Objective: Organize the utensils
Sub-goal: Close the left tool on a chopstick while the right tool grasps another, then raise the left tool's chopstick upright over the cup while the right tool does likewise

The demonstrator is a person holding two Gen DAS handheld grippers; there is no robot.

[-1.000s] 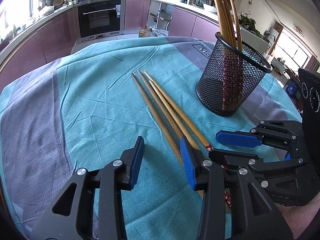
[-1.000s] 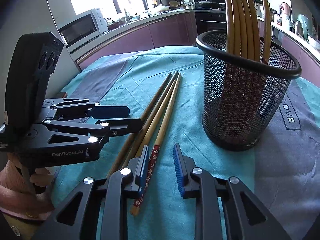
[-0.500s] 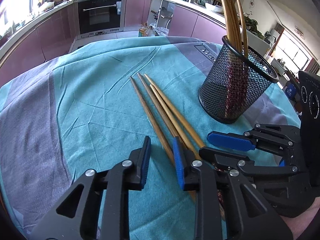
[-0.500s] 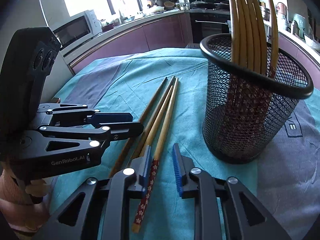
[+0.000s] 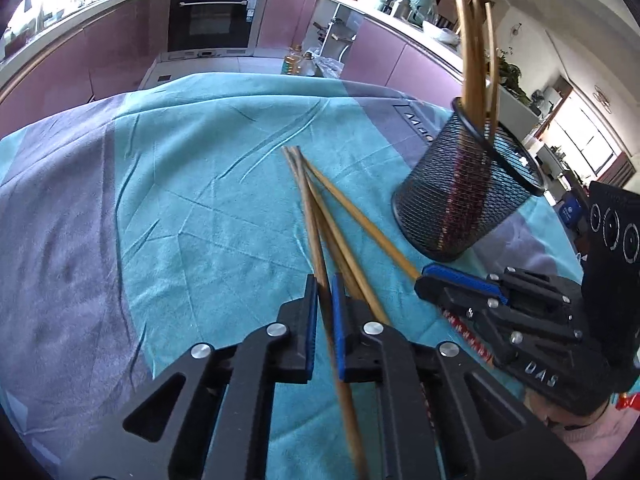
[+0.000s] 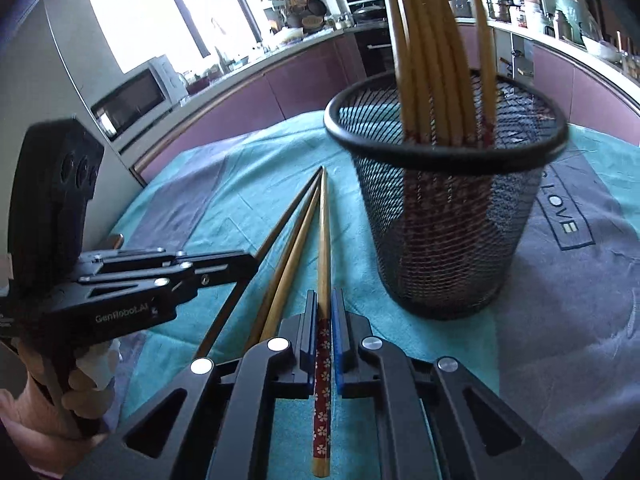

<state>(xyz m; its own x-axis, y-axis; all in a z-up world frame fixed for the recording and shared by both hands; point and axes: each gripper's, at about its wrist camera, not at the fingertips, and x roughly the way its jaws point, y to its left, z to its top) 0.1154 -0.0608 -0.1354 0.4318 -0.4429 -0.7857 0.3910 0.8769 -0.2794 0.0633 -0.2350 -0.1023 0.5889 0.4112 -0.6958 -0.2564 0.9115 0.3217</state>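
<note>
Black fingers (image 5: 362,354), blue pads (image 5: 338,328), silver screws

Four long tan bamboo chopsticks (image 6: 288,248) lie fanned on the teal-and-grey cloth-covered counter (image 5: 180,208), tips converging toward 12 o'clock. The one with a red floral-patterned handle (image 6: 322,380) is clamped between the right tool (image 6: 325,312) pads. A plain one (image 5: 316,248) is clamped in the left tool (image 5: 325,300). At 2 o'clock stands a black wire-mesh cylindrical holder (image 6: 444,216), upright, containing more chopsticks (image 6: 432,40), handles down.

Wooden chopsticks (image 6: 325,240), black wire-mesh holder (image 6: 444,248)
</note>
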